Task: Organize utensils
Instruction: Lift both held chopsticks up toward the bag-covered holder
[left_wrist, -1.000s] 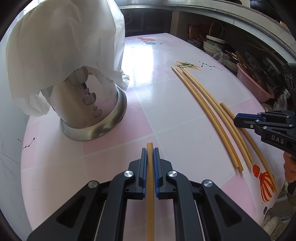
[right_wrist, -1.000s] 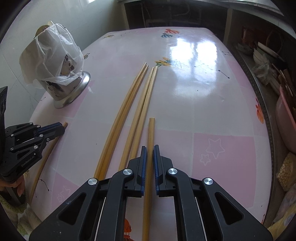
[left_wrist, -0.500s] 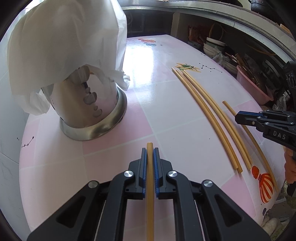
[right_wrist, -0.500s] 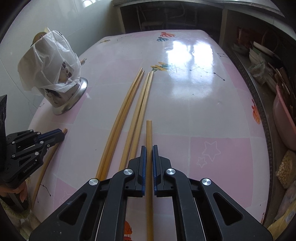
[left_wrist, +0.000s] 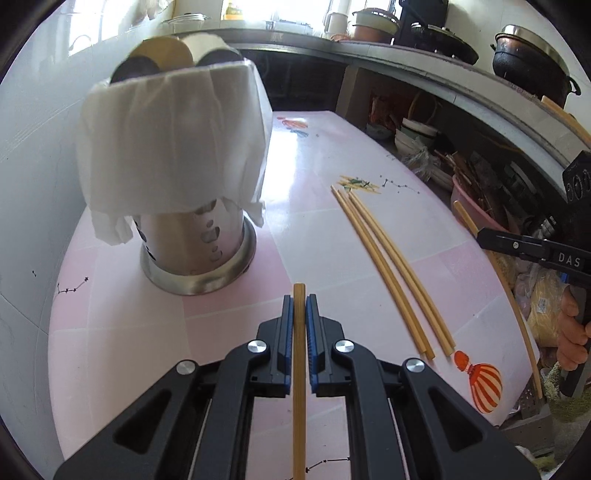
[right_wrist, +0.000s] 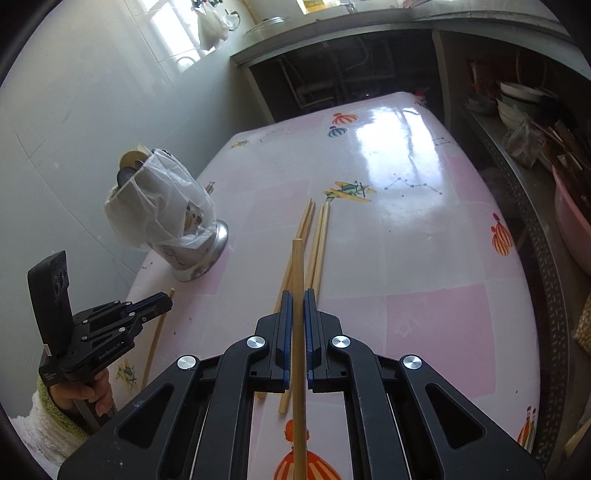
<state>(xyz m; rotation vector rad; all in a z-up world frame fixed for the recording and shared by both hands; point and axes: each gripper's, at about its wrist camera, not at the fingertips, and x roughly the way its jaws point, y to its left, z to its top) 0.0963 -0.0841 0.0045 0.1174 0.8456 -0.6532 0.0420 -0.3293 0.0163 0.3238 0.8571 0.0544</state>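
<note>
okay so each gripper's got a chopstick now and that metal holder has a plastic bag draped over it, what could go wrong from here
1. The plastic bag drapes over the metal holder, so a chopstick tip may snag it or tip the holder.
2. The left gripper pinches its chopstick near the front tip, leaving a long tail behind; it could pivot between the fingers.
3. The right gripper carries its chopstick above the four loose chopsticks; swinging low could scatter them.

Both wrist cameras look forward and downward past their own gripper, close above the table (left_wrist: 229, 343); both views share the metal utensil holder (right_wrist: 192, 258).
</note>
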